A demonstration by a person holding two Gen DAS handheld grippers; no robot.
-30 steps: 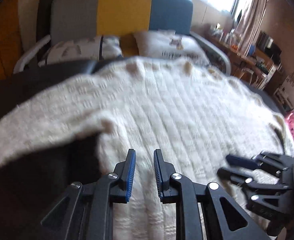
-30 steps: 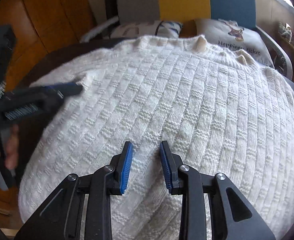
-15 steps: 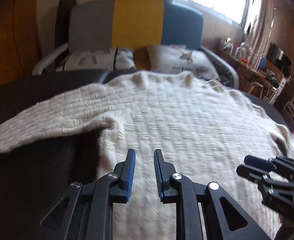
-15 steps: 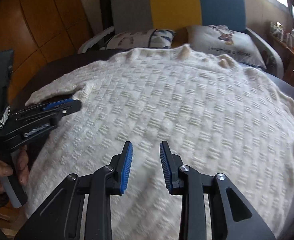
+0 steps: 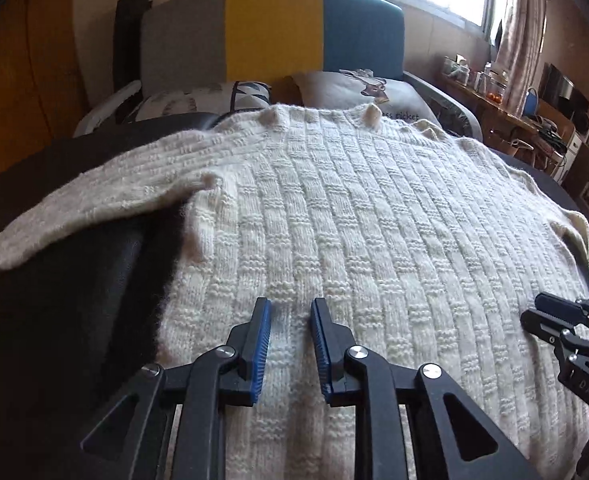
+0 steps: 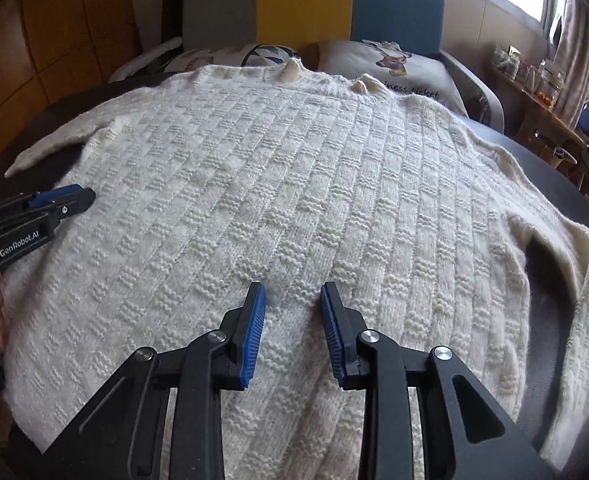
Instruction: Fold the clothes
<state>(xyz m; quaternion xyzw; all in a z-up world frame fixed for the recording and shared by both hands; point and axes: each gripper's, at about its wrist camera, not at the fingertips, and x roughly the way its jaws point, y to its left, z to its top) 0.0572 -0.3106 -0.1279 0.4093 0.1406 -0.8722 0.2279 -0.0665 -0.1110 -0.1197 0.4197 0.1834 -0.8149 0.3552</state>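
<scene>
A cream knitted sweater (image 5: pixel 374 220) lies spread flat on a dark table (image 5: pixel 54 320), collar towards the sofa. Its left sleeve (image 5: pixel 94 200) stretches out over the dark top. My left gripper (image 5: pixel 290 302) hovers above the sweater's lower left part; its jaws are opening and nothing is between them. The right gripper (image 5: pixel 550 312) shows at the right edge of that view. In the right wrist view my right gripper (image 6: pixel 293 288) stands open over the sweater (image 6: pixel 294 180) near its hem, empty. The left gripper (image 6: pixel 74 196) appears at the left, held by a hand.
Behind the table stands a sofa (image 5: pixel 274 32) with a grey, yellow and blue back and two printed cushions (image 6: pixel 394 64). A cluttered sideboard (image 5: pixel 514 108) runs along the right wall under a window. Wooden panelling (image 6: pixel 54 40) is at the left.
Both grippers have drawn back towards the hem, so more of the sweater shows. The left jaws stand slightly wider. In each view the other gripper has slid further towards the frame's edge.
</scene>
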